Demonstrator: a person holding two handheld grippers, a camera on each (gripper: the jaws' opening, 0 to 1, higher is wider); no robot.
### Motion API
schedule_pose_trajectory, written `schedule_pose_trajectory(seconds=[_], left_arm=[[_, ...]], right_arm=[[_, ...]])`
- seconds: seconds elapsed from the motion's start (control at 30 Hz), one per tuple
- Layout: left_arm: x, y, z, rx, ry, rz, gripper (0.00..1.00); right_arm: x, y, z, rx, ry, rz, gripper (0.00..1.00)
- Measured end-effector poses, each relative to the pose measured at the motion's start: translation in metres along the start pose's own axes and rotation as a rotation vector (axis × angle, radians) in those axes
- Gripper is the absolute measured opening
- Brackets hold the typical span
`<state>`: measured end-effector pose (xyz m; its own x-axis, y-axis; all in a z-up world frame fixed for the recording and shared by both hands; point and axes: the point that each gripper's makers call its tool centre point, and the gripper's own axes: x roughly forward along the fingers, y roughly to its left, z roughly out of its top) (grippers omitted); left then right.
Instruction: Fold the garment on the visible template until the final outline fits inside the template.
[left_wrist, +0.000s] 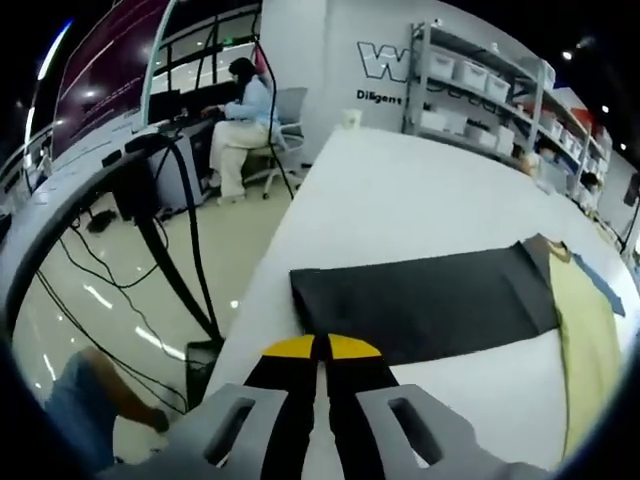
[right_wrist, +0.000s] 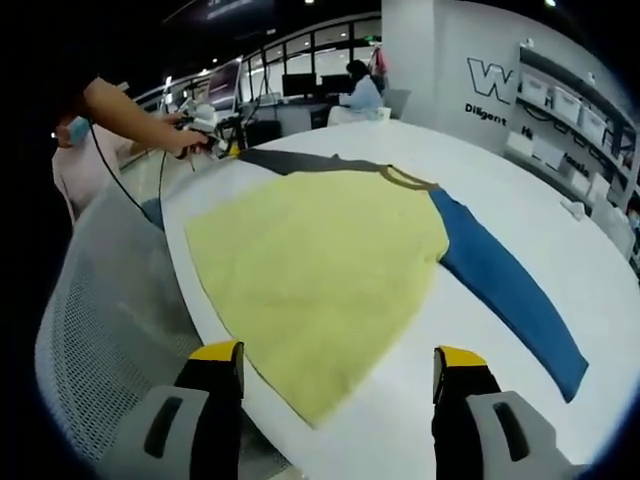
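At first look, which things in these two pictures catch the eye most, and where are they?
In the right gripper view, a yellow shirt with a blue sleeve lies spread flat on the white table, ahead of the open right gripper. In the left gripper view, its dark grey sleeve stretches just beyond the shut left gripper.

The left grey two-jaw gripper with yellow-and-black tips (left_wrist: 321, 352) had its jaws pressed together. The right grey gripper with yellow-tipped jaws (right_wrist: 338, 358) stood spread wide, gripping nothing.
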<state>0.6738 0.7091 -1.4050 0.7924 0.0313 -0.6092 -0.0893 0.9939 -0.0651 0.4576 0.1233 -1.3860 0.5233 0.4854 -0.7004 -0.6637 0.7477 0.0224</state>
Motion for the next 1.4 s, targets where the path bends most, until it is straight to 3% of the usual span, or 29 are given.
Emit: schedule_pose_trajectory(seconds=[0.27,0.4,0.47,0.7,1.07,1.4], left_arm=[[-0.011,-0.015,0.017,-0.040,-0.041,-0.078,0.00],[-0.019,-0.034,0.036,-0.089,-0.109,-0.167,0.00],[-0.026,-0.047,0.049,-0.075,-0.154,-0.225,0.00],[-0.047,-0.085,0.083,-0.043,-0.231,-0.351,0.00],[-0.066,-0.118,0.121,-0.045,-0.302,-0.434,0.00],[-0.087,-0.167,0.159,-0.004,-0.362,-0.567,0.00]], right_arm=[[0.005,0.004,0.003,-0.001,-0.012,0.011,0.76],[0.004,0.006,0.004,-0.004,-0.016,0.015,0.76],[0.004,0.005,0.005,-0.006,-0.020,0.013,0.76],[0.002,0.002,0.007,-0.002,-0.036,0.003,0.76],[0.000,0.002,0.007,0.001,-0.055,-0.005,0.76],[-0.003,-0.003,0.007,0.010,-0.069,-0.019,0.76]])
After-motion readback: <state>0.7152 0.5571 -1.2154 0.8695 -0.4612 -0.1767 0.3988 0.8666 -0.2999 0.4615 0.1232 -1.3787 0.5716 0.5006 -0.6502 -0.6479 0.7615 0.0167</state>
